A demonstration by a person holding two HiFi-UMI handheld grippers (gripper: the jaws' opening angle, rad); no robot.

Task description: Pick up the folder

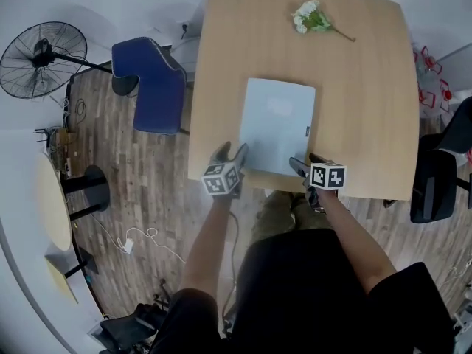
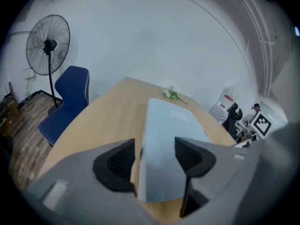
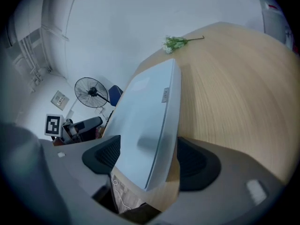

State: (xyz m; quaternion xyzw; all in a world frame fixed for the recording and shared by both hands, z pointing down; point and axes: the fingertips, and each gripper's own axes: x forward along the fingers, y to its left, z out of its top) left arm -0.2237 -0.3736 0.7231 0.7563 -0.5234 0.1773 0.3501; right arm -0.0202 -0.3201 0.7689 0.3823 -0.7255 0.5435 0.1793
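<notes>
A pale blue-grey folder (image 1: 276,124) lies flat on the wooden table (image 1: 369,109), its near edge close to the table's front. My left gripper (image 1: 231,152) is at the folder's near left corner. In the left gripper view the folder (image 2: 168,125) runs between the jaws of that gripper (image 2: 154,158), which stand apart and open, with wood showing beside the left pad. My right gripper (image 1: 306,161) is at the near right corner. There the folder's (image 3: 145,107) right edge lies between the open jaws of the gripper (image 3: 149,157), neither pad pressing on it.
A small sprig of white flowers (image 1: 310,17) lies at the table's far side. A blue chair (image 1: 151,83) stands left of the table, with a floor fan (image 1: 40,59) beyond it. A black office chair (image 1: 435,183) is at the right. Cables lie on the wooden floor.
</notes>
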